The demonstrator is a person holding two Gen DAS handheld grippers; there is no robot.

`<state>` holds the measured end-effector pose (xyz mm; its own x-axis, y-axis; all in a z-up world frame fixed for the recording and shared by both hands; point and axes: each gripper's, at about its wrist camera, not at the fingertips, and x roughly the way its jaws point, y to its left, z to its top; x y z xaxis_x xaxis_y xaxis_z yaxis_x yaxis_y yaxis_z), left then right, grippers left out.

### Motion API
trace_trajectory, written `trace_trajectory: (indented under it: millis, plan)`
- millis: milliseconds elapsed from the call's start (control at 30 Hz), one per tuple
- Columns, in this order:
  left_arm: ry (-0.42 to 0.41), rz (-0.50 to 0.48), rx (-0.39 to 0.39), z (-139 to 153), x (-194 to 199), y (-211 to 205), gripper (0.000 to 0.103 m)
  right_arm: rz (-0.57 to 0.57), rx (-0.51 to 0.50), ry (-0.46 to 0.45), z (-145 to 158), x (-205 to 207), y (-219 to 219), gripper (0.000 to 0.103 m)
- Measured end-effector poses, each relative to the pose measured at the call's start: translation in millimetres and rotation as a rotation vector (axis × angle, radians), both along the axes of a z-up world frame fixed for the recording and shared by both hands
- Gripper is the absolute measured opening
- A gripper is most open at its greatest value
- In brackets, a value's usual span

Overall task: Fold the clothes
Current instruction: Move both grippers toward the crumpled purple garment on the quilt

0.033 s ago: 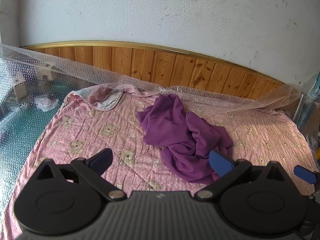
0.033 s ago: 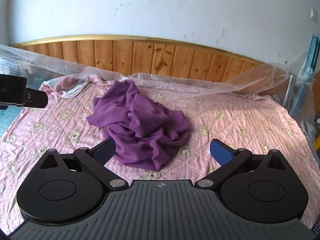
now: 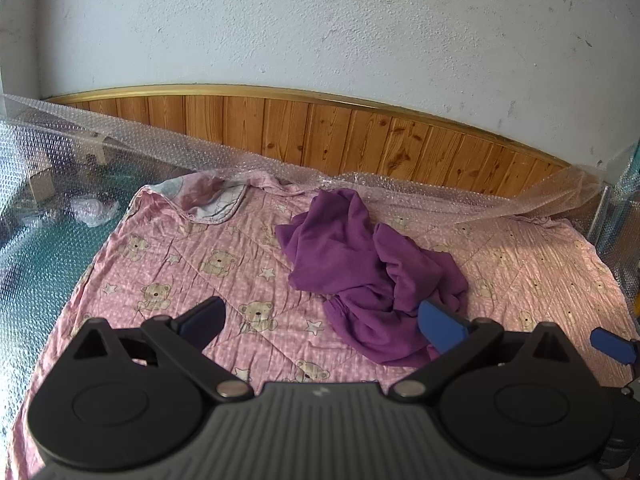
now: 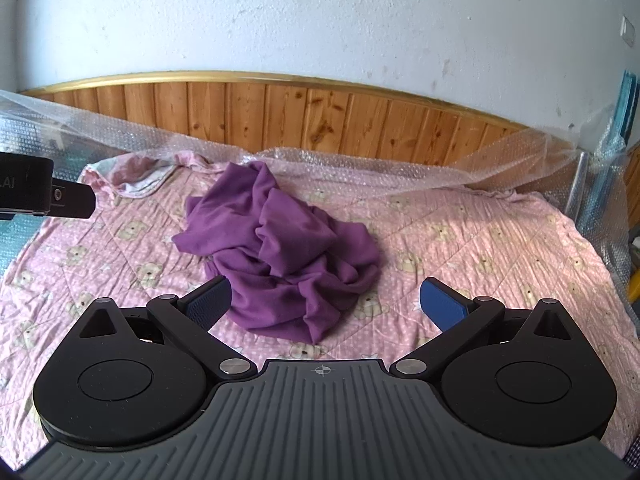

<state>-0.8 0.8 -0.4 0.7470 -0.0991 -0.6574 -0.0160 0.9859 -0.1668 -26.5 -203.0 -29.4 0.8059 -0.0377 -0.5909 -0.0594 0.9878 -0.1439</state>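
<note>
The left tool [image 3: 322, 318] hangs above the near part of the bed [image 3: 160, 264] with its jaws spread wide and nothing between them. Its left pad floats over bare pink bear-print quilt, its right pad over the near right lobe of the purple garment [image 3: 372, 272] without pressing on it. The right tool [image 4: 325, 299] is likewise released and empty, its left pad hanging over the near left edge of the garment [image 4: 280, 256] and its right pad over bare quilt.

The garment lies crumpled in a heap near the middle of the bed, closer to the wooden headboard [image 3: 360, 140] than to the tools, with a strip of bubble wrap [image 3: 400, 188] just beyond it.

The step in hand looks like the first pick-up, to shake the cloth out flat. It would go best if each tool took a true edge or corner rather than a bunched fold: the left tool on the flap that sticks out to the left, the right tool on the near lobe, then both lifting and drawing apart so the fabric opens. Pinching only one layer matters, and keeping the quilt out of the bite.

As a heap, the garment has only a loose long axis, running from far left to near right. Neck, hem and sleeves cannot be told apart.
</note>
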Motion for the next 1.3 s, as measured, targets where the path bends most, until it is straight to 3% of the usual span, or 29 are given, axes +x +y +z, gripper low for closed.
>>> trace_trajectory:
  millis: [167,600,1167,1300]
  plan:
    - [0.01,-0.02,0.022,-1.5,-1.3,13.6,0.103,-0.02,0.009,0.023,1.2,0.1,-1.0,0.101]
    - [0.034,-0.07,0.137,-13.2,-15.7,-11.5,0.103,-0.036,0.077,0.085,-4.6,-4.0,-3.2,0.101]
    - [0.047,-0.123,0.186,-20.9,-21.7,-20.3,0.103,-0.052,0.079,0.093,-9.1,-8.9,-7.5,0.101]
    - [0.052,-0.128,0.184,-22.6,-22.0,-20.2,0.097,-0.05,0.083,0.091,-9.0,-9.6,-7.1,0.101]
